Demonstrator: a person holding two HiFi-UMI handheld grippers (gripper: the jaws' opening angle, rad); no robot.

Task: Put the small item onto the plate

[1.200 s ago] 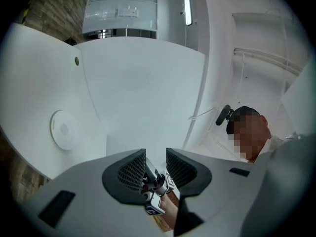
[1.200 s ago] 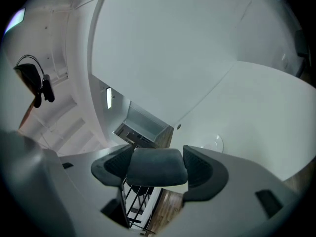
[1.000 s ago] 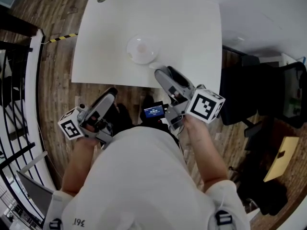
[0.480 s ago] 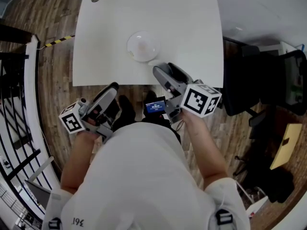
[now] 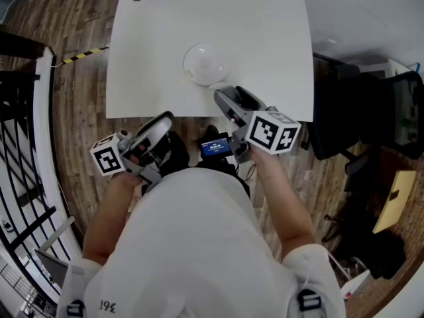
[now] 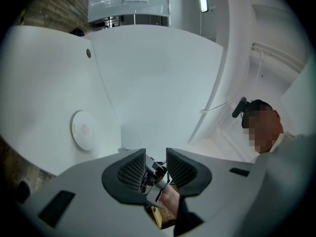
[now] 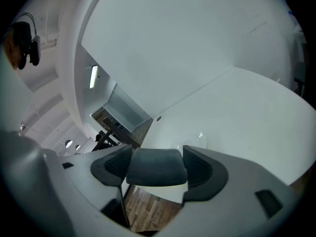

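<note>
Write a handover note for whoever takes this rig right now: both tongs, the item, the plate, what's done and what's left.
The right tongs are shut on the small dark grey item. They are held at the near edge of the white table, just short of the plate.
The left tongs have their jaws apart and grip nothing. They are held off the table, on the person's side of its near edge.
The plate sits on the table, and nothing shows on it in the head view.
Done: the item is in the grip.
Left: carry it over the plate, lower it, then open the right tongs.
</note>
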